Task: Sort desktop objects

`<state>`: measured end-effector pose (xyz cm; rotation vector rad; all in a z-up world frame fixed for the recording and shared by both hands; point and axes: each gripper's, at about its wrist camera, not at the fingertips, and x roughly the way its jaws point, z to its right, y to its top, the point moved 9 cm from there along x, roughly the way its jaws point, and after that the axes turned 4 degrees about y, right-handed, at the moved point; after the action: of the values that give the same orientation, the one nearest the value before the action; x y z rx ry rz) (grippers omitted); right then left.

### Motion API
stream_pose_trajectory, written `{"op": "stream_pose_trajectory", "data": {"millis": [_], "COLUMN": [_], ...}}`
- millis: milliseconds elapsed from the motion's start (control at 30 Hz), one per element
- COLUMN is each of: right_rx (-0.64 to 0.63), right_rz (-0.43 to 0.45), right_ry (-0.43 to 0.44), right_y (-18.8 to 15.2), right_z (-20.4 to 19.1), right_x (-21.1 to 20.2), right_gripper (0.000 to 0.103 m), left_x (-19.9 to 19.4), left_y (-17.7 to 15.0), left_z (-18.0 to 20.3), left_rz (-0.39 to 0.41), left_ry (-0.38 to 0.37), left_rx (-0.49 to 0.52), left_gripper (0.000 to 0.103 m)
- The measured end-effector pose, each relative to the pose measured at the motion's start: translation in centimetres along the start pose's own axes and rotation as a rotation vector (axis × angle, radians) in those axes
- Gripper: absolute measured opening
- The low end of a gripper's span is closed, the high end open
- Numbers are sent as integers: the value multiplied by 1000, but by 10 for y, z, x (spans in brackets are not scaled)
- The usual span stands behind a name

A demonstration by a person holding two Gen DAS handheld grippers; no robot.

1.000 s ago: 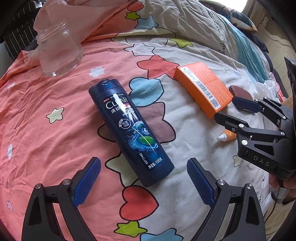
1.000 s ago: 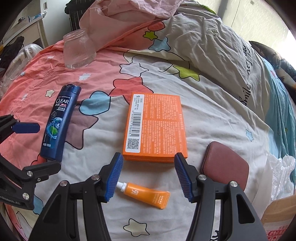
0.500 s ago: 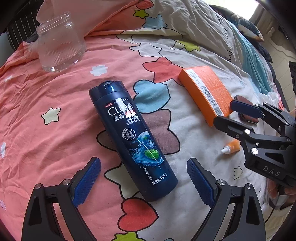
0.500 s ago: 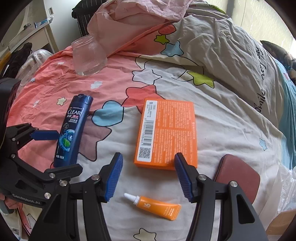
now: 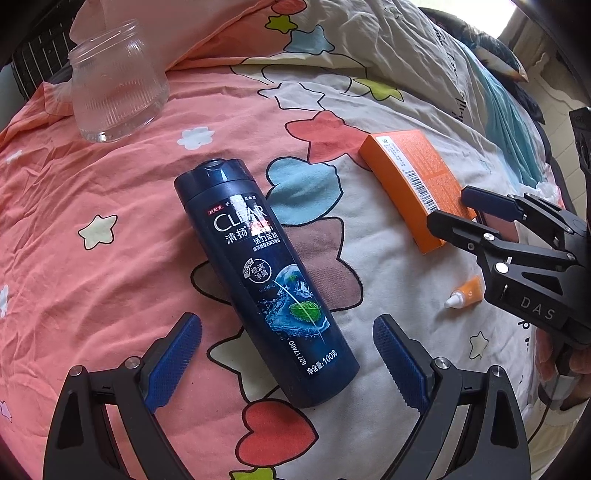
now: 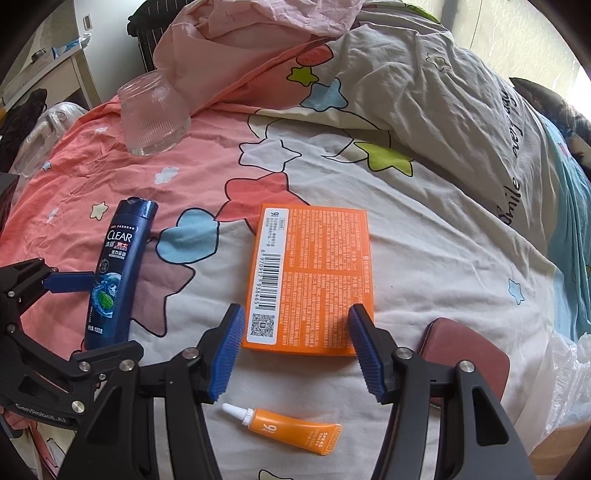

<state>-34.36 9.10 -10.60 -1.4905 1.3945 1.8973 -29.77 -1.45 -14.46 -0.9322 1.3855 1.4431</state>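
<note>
A dark blue CLEAR shampoo bottle (image 5: pixel 264 277) lies on the patterned bedsheet, its base between the fingers of my open left gripper (image 5: pixel 288 350). An orange flat box (image 6: pixel 310 278) lies with its near edge between the fingers of my open right gripper (image 6: pixel 295 354). A small orange tube (image 6: pixel 291 430) with a white cap lies below the right gripper. A dark red case (image 6: pixel 469 354) lies to its right. The bottle (image 6: pixel 116 273) and left gripper (image 6: pixel 74 314) also show in the right wrist view; the box (image 5: pixel 413 184), tube (image 5: pixel 467 293) and right gripper (image 5: pixel 461 210) show in the left wrist view.
A clear ribbed glass jar (image 5: pixel 114 81) stands on the pink part of the sheet at the back left; it also shows in the right wrist view (image 6: pixel 153 114). A bunched pink cloth (image 6: pixel 258 26) lies behind it. A white plastic bag (image 6: pixel 569 373) sits at the right edge.
Both grippers have moved forward and lower. The bottle's base now lies between the left fingers and the box's near edge between the right fingers. Both stay open.
</note>
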Motion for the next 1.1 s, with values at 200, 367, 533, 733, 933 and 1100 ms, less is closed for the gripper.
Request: {"op": "stream_pose_trajectory", "data": {"millis": [200, 367, 533, 733, 933, 1100], "right_rx": [31, 31, 17, 13, -8, -3], "right_rz": [-9, -67, -70, -61, -61, -51], "right_ry": [-3, -19, -13, -1, 10, 40], "right_y": [-1, -8, -7, -4, -3, 1], "right_z": [6, 7, 2, 2, 2, 5], "right_x": [4, 15, 18, 20, 26, 31], "right_gripper": [75, 79, 79, 79, 79, 79], "left_x": [0, 0, 2, 2, 0, -2], "left_y": [0, 1, 2, 8, 11, 13], "left_z": [0, -1, 0, 2, 5, 8], "left_rz": [1, 1, 8, 24, 49, 70], "left_ry": [0, -4, 12, 12, -10, -28], "left_rx": [7, -1, 0, -23, -19, -16], "left_gripper": [96, 96, 96, 96, 96, 96]}}
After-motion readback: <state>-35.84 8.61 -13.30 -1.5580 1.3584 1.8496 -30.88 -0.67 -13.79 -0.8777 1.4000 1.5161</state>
